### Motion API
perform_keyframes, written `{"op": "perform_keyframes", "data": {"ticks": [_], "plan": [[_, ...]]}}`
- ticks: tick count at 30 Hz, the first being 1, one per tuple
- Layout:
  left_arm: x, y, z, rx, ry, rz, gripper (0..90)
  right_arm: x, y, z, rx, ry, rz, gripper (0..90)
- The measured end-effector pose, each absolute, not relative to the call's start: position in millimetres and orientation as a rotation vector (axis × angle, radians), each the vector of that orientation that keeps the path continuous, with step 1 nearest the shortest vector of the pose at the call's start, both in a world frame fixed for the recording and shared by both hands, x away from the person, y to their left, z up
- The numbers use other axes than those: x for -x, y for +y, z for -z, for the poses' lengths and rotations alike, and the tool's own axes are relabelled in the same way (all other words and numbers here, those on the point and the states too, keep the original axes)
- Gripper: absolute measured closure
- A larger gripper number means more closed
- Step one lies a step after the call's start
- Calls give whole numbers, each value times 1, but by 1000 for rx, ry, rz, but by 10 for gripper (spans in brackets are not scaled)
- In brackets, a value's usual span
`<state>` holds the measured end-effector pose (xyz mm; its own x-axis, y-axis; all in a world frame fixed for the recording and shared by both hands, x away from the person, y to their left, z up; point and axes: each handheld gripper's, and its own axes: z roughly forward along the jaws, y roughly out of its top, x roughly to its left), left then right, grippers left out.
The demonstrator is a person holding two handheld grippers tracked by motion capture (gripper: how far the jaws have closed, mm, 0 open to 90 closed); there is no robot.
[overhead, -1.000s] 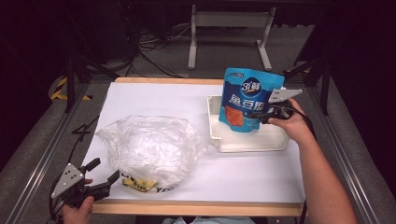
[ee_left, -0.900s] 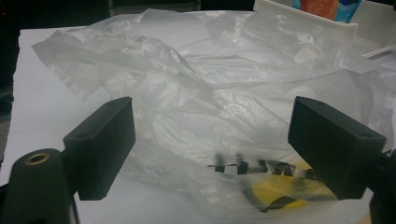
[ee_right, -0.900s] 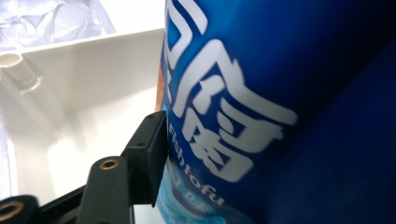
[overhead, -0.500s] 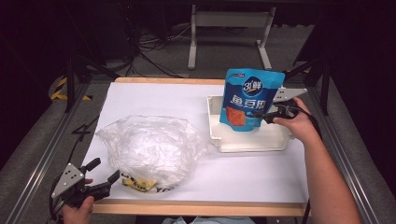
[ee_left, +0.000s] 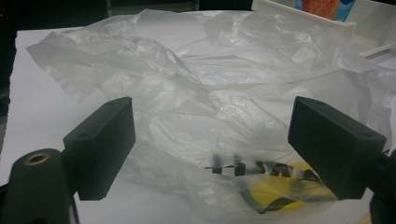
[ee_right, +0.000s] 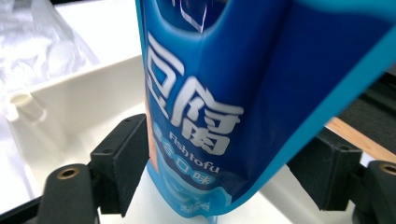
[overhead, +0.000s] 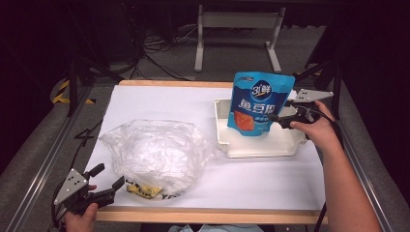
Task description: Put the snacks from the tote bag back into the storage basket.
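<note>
**Pouch parked in tray, right tongs letting go; bag untouched**

High view: dark room, white-topped desk with a wood edge, a metal stand and loose cables on the floor behind. White tray sits right of centre. Blue fish tofu pouch stands upright in it, leaning a bit left, its bottom inside the tray. Right tongs are at the pouch's right side, low on the pack; their jaws have just been opening, with the pouch edge between them. Crumpled clear plastic bag lies left of the tray, near side of the desk, a yellow-and-black item showing through its near edge. Left tongs sit at the near left corner, just short of the bag, jaws wide, nothing in them.

Left gripper view: the bag fills the gap ahead of the two spread pads, not pinched. Yellow item low right inside the film. Tray corner far right.

Right gripper view: pouch hangs between the jaws; left pad touches or nearly touches it, right pad stands off. Grip looks loosened, not clamped.

Progress, as a judgement: placing the pouch is about done; the release and pull-away are left. The bag probably comes next. Risk: the pouch tips once let go. The tray wall is close to the jaws on the way out.
</note>
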<state>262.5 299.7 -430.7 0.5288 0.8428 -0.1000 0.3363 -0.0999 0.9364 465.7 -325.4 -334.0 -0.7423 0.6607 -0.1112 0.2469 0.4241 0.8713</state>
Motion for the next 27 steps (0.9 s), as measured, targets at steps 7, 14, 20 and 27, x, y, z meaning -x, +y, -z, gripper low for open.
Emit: {"op": "perform_keyframes", "data": {"ticks": [7,14,20,27], "plan": [[-263,298,431,-1673,1007,-582,157,-448,-332,320,-806,2185,-1245,240],[-265,297,431,-1677,996,-577,156,-424,-339,304,-831,2138,-1272,235],[-268,295,430,-1685,994,-572,157,-402,-336,296,-809,2140,-1329,226],[-270,293,430,-1682,986,-569,156,-383,-327,296,-766,2147,-1403,220]]}}
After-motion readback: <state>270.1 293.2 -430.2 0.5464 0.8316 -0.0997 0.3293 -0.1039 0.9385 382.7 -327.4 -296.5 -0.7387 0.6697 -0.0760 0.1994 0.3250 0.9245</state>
